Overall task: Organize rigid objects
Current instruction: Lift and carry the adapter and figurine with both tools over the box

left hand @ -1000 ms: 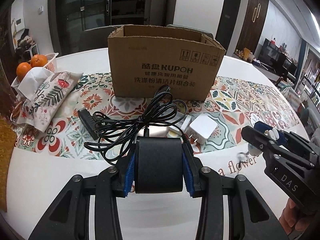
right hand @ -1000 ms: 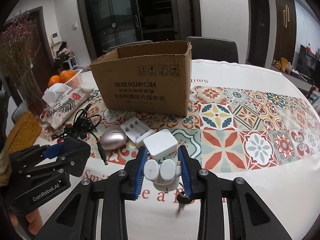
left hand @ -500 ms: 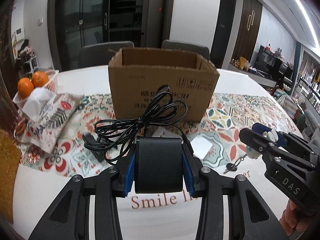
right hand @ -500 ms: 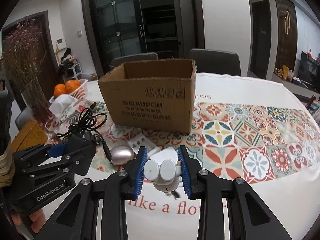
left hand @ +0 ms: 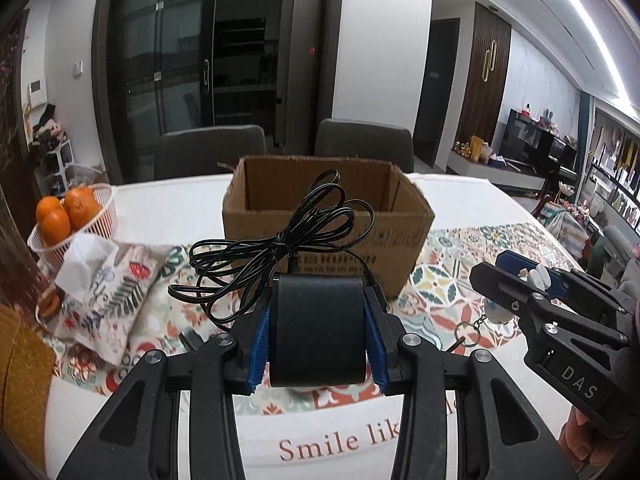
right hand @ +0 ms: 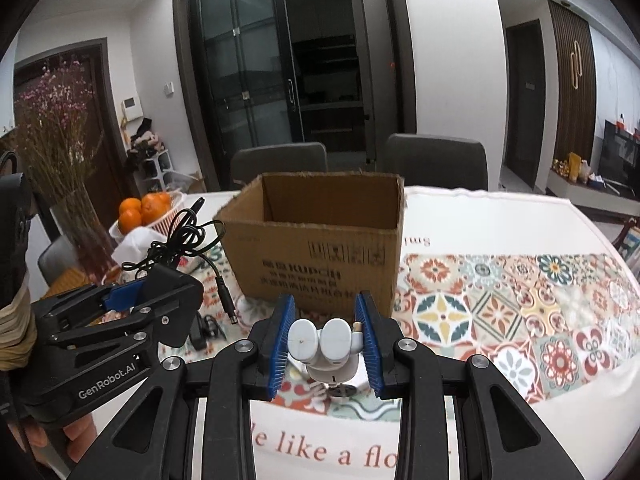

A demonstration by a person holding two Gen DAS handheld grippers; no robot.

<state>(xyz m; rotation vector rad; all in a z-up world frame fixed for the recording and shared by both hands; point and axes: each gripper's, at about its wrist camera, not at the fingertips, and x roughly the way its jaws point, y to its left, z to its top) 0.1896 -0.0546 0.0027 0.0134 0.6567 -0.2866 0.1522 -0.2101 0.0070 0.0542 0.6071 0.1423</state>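
Dining room, round table (left hand: 168, 208) under tiled-pattern cloth (right hand: 500, 308). Far left: wire basket of oranges (left hand: 66, 210), floral tissue pouch (left hand: 108, 300). Left gripper (left hand: 318, 332) raised, blue pads clamped on smooth black adapter (left hand: 318, 328), coiled cable (left hand: 288, 240) draped ahead. Centre: open cardboard box (right hand: 320, 252), rough edges, beyond both grippers. Right gripper (right hand: 326, 344) narrowly closed on rounded white keychain figure (right hand: 324, 346), held above cloth.

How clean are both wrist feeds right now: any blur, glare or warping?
Left wrist view: printing on the cardboard box is motion-smeared, a ceiling light strip glares, edges bow. Right wrist view: box print is readable, tablecloth sheen at right, same fisheye bowing.
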